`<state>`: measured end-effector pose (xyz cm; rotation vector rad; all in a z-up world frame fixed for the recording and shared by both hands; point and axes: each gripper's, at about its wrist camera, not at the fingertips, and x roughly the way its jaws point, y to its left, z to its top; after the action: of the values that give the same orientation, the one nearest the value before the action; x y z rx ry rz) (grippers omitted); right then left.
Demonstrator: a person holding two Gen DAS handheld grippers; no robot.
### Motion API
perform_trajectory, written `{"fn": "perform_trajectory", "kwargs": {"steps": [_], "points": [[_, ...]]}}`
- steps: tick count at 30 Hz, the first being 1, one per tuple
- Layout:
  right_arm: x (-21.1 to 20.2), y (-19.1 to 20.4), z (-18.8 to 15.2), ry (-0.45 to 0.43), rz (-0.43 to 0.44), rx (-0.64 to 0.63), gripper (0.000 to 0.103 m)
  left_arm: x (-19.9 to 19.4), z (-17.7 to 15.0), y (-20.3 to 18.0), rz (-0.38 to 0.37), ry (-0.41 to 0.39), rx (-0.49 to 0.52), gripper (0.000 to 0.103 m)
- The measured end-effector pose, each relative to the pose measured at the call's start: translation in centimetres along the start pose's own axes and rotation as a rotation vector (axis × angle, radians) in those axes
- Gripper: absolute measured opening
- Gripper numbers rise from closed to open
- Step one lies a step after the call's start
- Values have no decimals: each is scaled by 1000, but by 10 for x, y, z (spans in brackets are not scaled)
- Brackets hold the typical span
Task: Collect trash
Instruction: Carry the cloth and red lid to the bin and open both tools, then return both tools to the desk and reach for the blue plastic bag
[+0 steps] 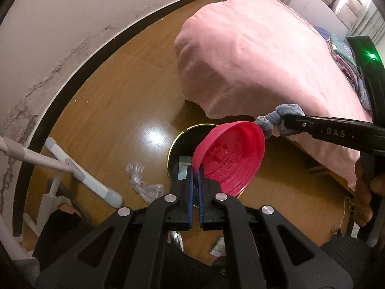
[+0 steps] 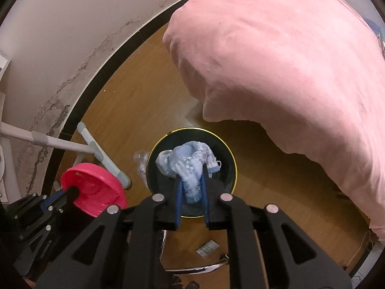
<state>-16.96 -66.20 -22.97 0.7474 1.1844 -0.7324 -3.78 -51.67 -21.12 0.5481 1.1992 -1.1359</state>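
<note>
My left gripper [image 1: 197, 177] is shut on the rim of a red round plastic lid [image 1: 231, 159], which tilts over a black waste bin with a gold rim [image 1: 171, 154] on the wooden floor. In the right wrist view the lid [image 2: 93, 190] hangs left of the bin [image 2: 232, 159]. My right gripper [image 2: 191, 175] points down into the bin, and its blue pads press on a pale blue knitted cloth [image 2: 190, 166]. From the left wrist view that cloth [image 1: 272, 120] hangs at the right gripper's tip [image 1: 286, 120], just beyond the lid. A scrap of paper [image 1: 184, 168] lies inside the bin.
Crumpled clear plastic [image 1: 142, 180] lies on the floor left of the bin. A small paper packet [image 2: 207, 248] lies nearer to me. A white and grey frame leg [image 1: 79, 171] stands at the left by the wall. A pink bedcover [image 1: 264, 60] overhangs on the right.
</note>
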Motion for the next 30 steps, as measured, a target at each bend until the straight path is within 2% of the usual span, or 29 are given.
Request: {"fn": "perform_trajectory", "kwargs": {"steps": [1,3,6,13,15,16,17,19,24,26,30], "points": [[0,0,0,-3,-6,2,41,1,0,0,0,1,1,2],[-6,0,0,-30,-14,2,66,3,1,-2,2,3,6,2],[-16,-1,3,-75,-15,9,66,7,2,-2,-1,10,1,2],[-18,-12,6,-100,-1,54,66,9,5,-10,-16,12,8,3],[-22,-13,8,-116,7,61,67,9,8,-14,-19,3,14,6],[-24,-13,8,-127,5,66,68,9,10,-17,-20,0,23,17],[-28,-15,9,-147,3,77,68,7,11,-20,-18,-3,33,38],[-32,-19,10,-168,5,99,69,-1,12,-22,-7,-32,31,64],[-42,-20,12,-212,21,111,71,-29,14,-30,-10,-90,53,69],[-47,-15,11,-235,37,93,72,-45,13,-33,-12,-110,58,77],[-60,3,8,-282,37,25,75,-97,4,-33,22,-178,73,88]]}}
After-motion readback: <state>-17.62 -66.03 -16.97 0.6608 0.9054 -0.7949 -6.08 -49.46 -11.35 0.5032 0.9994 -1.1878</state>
